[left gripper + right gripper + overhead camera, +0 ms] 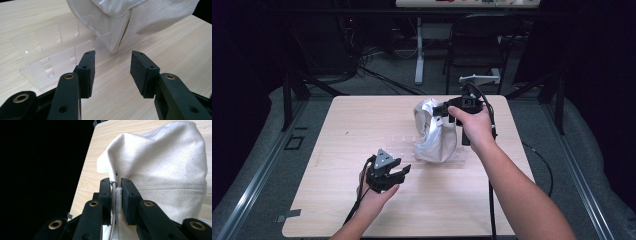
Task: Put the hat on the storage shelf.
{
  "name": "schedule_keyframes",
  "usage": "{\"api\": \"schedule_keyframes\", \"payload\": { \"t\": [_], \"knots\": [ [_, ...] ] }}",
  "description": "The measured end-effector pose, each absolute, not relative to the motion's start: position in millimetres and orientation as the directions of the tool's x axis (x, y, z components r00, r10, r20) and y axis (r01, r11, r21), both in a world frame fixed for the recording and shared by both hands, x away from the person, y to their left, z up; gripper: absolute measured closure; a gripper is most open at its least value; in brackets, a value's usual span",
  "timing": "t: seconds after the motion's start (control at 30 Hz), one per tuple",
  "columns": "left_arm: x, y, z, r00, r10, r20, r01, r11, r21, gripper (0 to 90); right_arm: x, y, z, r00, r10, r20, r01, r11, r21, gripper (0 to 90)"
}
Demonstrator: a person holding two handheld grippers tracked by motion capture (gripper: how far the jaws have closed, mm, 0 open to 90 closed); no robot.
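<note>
Right tongs (116, 185): clenched on a seam or edge of the white cloth bag (165, 165), the fabric pinched flat between the two black pads; in the high view they sit at the bag's upper right, held by the right hand (474, 125).
Left tongs (112, 68): released, jaws standing wide apart with nothing between them; in the high view they hover low over the tabletop (362, 125), in front of and to the left of the bag, held by the left hand (374, 192).
Cloth bag: stands bunched near the middle of the tabletop, right of centre, its top edge lifted where the right tongs grip it; the lower part rests on the clear rack (53, 53).
Clear rack: a see-through plastic stand with a row of slots, lying on the tabletop just ahead of the left tongs; the bag's bottom edge overlaps its far end, probably touching it, though the clear plastic makes the contact hard to judge.
Tabletop: pale wood grain, rounded corners.
Surroundings: a dark chair (477, 45) and a white desk leg (419, 50) beyond the far edge, on grey floor.
</note>
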State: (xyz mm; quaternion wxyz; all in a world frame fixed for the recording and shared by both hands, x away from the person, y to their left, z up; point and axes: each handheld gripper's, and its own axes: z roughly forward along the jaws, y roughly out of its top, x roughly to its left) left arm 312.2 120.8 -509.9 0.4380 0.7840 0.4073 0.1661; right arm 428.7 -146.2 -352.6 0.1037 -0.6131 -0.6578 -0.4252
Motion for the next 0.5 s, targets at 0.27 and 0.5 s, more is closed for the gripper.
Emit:
{"api": "schedule_keyframes", "payload": {
  "t": [0.27, 0.5],
  "knots": [
    [307, 137, -515, 0.598, 0.794, -0.108, 0.501, -0.265, 0.824, 54.6, 421, -151, -344, -0.256, 0.715, 0.651, 0.88, -0.106, 0.462, 75.5],
    [307, 149, -519, 0.586, 0.802, -0.113, 0.515, -0.26, 0.817, 53.6, 413, -159, -338, -0.275, 0.715, 0.643, 0.868, -0.103, 0.486, 70.9]
  ]
}}
